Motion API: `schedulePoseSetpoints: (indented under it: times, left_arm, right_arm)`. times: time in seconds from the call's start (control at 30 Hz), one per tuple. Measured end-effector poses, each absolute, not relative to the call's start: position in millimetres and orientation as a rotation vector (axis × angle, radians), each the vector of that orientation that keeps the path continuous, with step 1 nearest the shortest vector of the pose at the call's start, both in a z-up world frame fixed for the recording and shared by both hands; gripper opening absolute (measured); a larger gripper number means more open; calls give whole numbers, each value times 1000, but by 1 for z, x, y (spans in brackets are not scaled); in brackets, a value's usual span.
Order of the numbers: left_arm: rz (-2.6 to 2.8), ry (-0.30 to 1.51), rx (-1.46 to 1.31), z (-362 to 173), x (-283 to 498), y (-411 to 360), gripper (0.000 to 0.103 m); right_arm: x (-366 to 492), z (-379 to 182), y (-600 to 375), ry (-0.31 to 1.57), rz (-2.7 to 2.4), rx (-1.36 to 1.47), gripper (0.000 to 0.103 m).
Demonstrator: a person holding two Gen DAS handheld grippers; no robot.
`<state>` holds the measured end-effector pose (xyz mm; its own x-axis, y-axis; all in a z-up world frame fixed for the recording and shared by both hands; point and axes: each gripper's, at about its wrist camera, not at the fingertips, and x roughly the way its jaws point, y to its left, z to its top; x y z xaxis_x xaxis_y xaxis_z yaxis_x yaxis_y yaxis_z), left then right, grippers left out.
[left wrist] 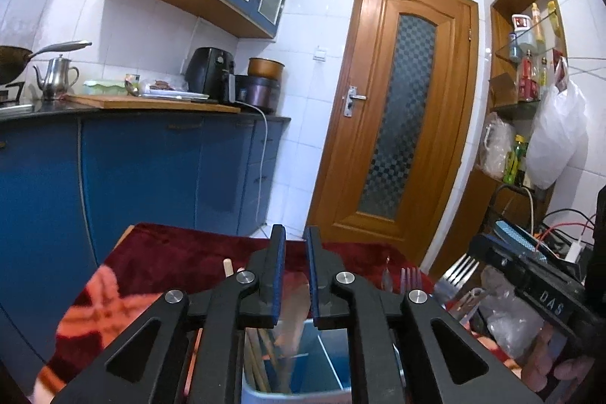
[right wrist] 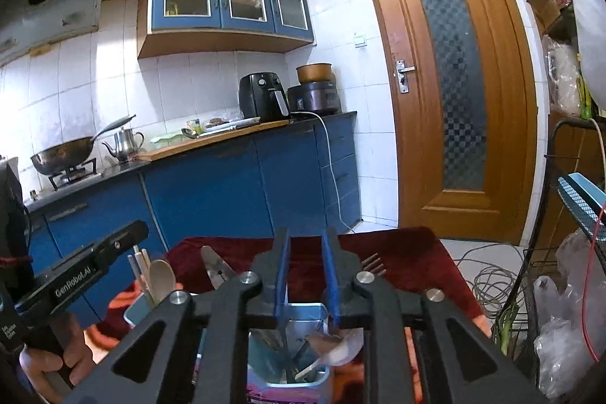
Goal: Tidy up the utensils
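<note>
Below the right gripper (right wrist: 306, 245), a light blue utensil holder (right wrist: 303, 381) stood on the worktop's dark red cloth (right wrist: 409, 252), with a pale spoon (right wrist: 341, 347) and several metal handles leaning inside it. That gripper's jaws stood apart with nothing between the blue pads, hovering above the holder's mouth. Just left of it, a second blue holder (right wrist: 134, 311) carried a wooden spoon (right wrist: 162, 277) and chopsticks (right wrist: 138, 267) upright, and scissors (right wrist: 217, 269) showed between the two holders. A fork (right wrist: 373, 264) lay on the cloth beyond the right jaw. From the left wrist view, the left gripper (left wrist: 294, 245) hung over a blue compartmented holder (left wrist: 329, 362) with wooden chopsticks (left wrist: 257, 362) in its left section; its jaws were also parted and empty. Two forks (left wrist: 411, 279) showed to the right on the cloth, and a larger one (left wrist: 460, 271) stood beside them. Farther off, blue cabinets (right wrist: 227, 192), a black air fryer (right wrist: 261, 95), a wok (right wrist: 62, 154) on the stove, a steel teapot (right wrist: 123, 141) and a wooden door (right wrist: 447, 82) filled the kitchen.
</note>
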<state>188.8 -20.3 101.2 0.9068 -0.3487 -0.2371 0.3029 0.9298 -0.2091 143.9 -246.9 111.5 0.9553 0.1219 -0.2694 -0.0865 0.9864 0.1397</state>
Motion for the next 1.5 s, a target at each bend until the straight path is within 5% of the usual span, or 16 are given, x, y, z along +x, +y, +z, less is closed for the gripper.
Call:
schedulePoseSetpoints:
  times: [0.57, 0.8, 0.93, 1.07, 1.23, 1.5]
  left_arm:
    - [-323, 300, -122, 134, 113, -3, 11]
    - [-295, 301, -61, 144, 69, 0, 12]
    - [-271, 300, -65, 140, 44, 5, 55]
    - [-230, 312, -54, 128, 23, 11, 68]
    - [-218, 327, -26, 103, 6, 13, 79]
    - [-160, 355, -2, 61, 0, 10, 80]
  right_arm:
    - [62, 147, -235, 225, 171, 135, 28]
    - [18, 149, -223, 203, 193, 127, 45]
    - [-4, 143, -216, 192, 189, 115, 57]
    - [-20, 126, -211, 208, 181, 108, 70]
    - [-34, 95, -211, 232, 150, 118, 86]
    - [-40, 49, -216, 285, 120, 132, 101]
